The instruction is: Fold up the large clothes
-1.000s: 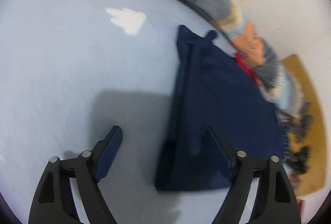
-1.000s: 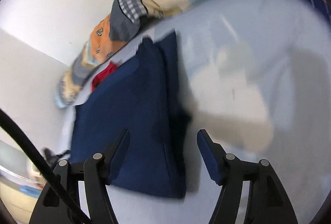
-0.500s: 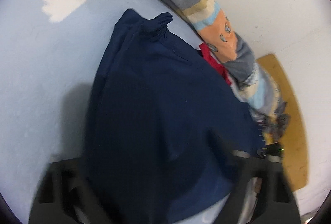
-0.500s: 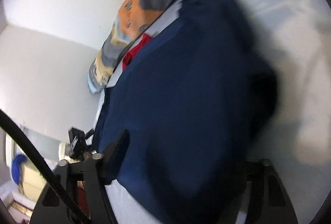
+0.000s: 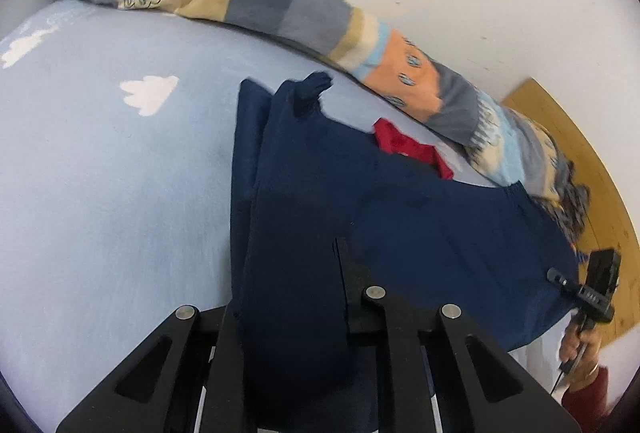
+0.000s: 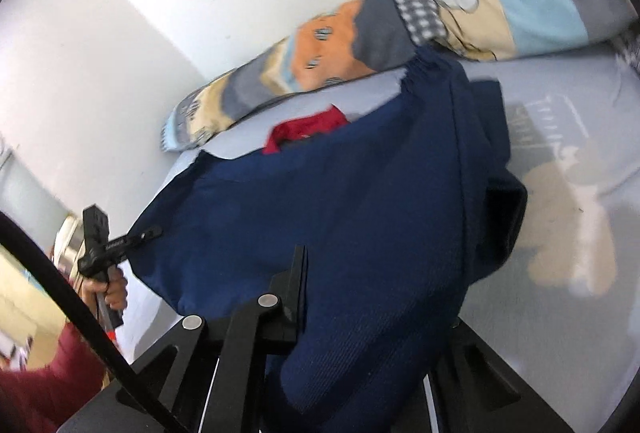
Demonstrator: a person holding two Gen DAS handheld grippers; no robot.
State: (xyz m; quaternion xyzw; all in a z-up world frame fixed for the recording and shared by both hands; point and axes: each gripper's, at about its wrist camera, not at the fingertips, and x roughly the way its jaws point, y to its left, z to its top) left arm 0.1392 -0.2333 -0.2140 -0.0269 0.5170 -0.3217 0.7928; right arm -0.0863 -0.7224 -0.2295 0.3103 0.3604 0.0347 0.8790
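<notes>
large navy blue knit garment (image 5: 360, 217) lies partly folded on pale blue bedsheet (image 5: 100, 173), left side doubled over. left gripper (image 5: 288, 297) and right gripper (image 6: 376, 297) each clamp a near corner; judged mid-task, final folds remain.

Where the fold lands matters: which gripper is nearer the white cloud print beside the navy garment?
Left. The left gripper has the cloud print ahead to its left; the right gripper holds the navy garment's opposite end, farther off.

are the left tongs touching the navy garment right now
Touching. In the left wrist view the navy garment hangs bunched between the fingers of the left tongs, which are closed on the fabric.
</notes>
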